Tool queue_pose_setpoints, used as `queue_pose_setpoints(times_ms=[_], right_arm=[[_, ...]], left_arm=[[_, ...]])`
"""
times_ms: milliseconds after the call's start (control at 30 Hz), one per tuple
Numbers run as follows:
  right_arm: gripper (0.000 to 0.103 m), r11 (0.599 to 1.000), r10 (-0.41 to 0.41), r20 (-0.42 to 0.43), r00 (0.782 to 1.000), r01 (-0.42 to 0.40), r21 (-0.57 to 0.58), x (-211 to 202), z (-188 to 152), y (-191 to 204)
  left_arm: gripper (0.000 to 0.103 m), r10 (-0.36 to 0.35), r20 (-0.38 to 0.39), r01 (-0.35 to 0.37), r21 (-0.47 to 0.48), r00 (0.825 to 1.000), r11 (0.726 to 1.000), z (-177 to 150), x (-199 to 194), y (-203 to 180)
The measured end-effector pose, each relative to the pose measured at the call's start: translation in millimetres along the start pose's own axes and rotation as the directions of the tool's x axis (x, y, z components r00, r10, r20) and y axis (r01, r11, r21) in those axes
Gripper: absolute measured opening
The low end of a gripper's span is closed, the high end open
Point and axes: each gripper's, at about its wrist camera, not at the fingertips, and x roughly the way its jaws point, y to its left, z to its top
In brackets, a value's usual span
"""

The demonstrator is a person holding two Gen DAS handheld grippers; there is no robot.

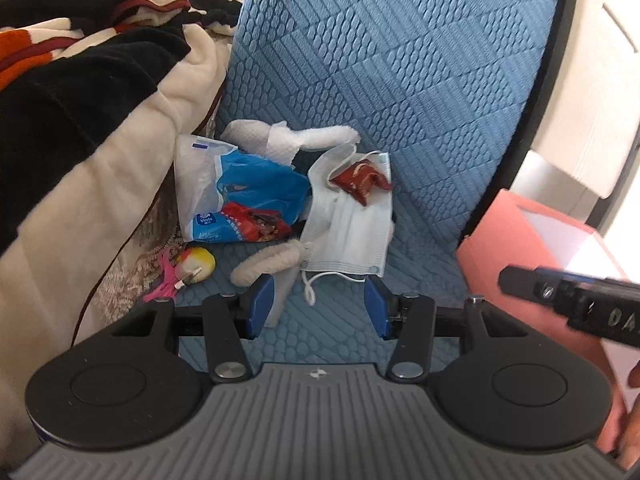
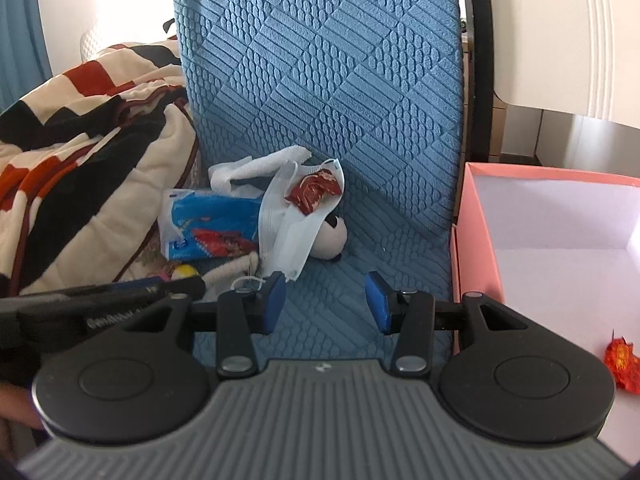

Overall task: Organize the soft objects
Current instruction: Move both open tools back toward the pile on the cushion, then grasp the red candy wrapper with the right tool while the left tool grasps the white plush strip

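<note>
Soft objects lie heaped on the blue quilted seat (image 1: 400,80) at the foot of its upright backrest. From the left wrist view, a face mask (image 1: 348,224) sits at 12 o'clock, just past the left hand-held gripper (image 1: 320,308), with a crumpled red wrapper (image 1: 360,182) resting on top of it. A blue tissue pack (image 1: 244,196) touches the mask at 11 o'clock, and white crumpled tissue (image 1: 288,140) lies behind both. A cream fuzzy strip (image 1: 264,264) sits just ahead of the left blue pad, and a small yellow toy (image 1: 200,264) lies near the striped blanket (image 1: 100,120) at 10 o'clock. Both jaws of the left hand-held gripper stand wide apart, holding nothing.

The right hand-held gripper (image 2: 326,300) is likewise spread wide and empty over bare seat. A pink box (image 2: 472,240) stands at 2 o'clock, touching the seat edge, with 1 red-orange wrapper (image 2: 620,364) inside. A black-and-white plush (image 2: 332,240) peeks from under the mask.
</note>
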Motion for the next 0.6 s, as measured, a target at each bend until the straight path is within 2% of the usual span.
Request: queue_pose_setpoints(times_ms=[600], right_arm=[[0.047,0.999,0.035,-0.017,0.999,-0.034,0.019,64,40,-8]], left_arm=[[0.056,0.015,-0.062,-0.015,0.003,0.998,1.0,20,60,6]])
